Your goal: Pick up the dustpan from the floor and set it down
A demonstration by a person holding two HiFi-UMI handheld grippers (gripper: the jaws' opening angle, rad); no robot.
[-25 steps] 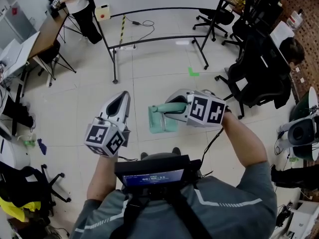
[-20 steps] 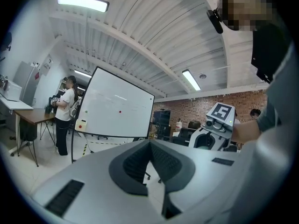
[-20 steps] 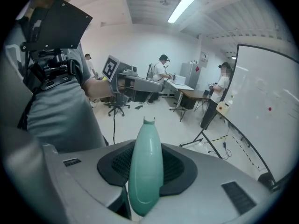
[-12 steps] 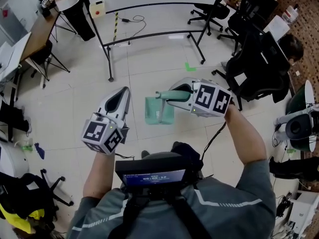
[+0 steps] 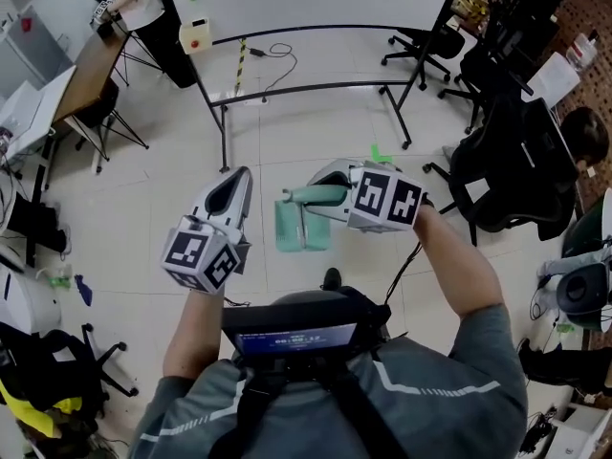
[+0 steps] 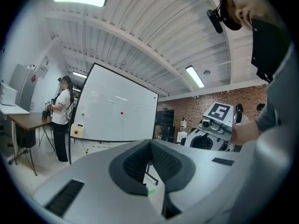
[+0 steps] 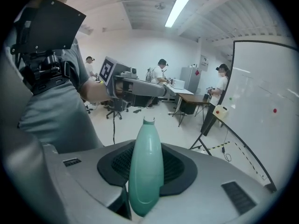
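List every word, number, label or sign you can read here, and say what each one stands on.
No text here can be read.
Chest screen: lit lines of print, too small to read.
Marker cubes: black-and-white square patterns, no letters.
Whiteboard: coloured dots only, no writing.
Wall papers: too small and blurred to read.

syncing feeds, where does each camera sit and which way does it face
Head view: on the person's head, looking steeply down; shows both forearms, the left gripper, the right gripper holding the dustpan.
Left gripper view: on the left gripper, looking level over its empty jaws at the whiteboard; shows the person's hand.
Right gripper view: on the right gripper, looking along the dustpan's handle toward desks; shows the person's torso.
Shared: both gripper views show the whiteboard and the other gripper.
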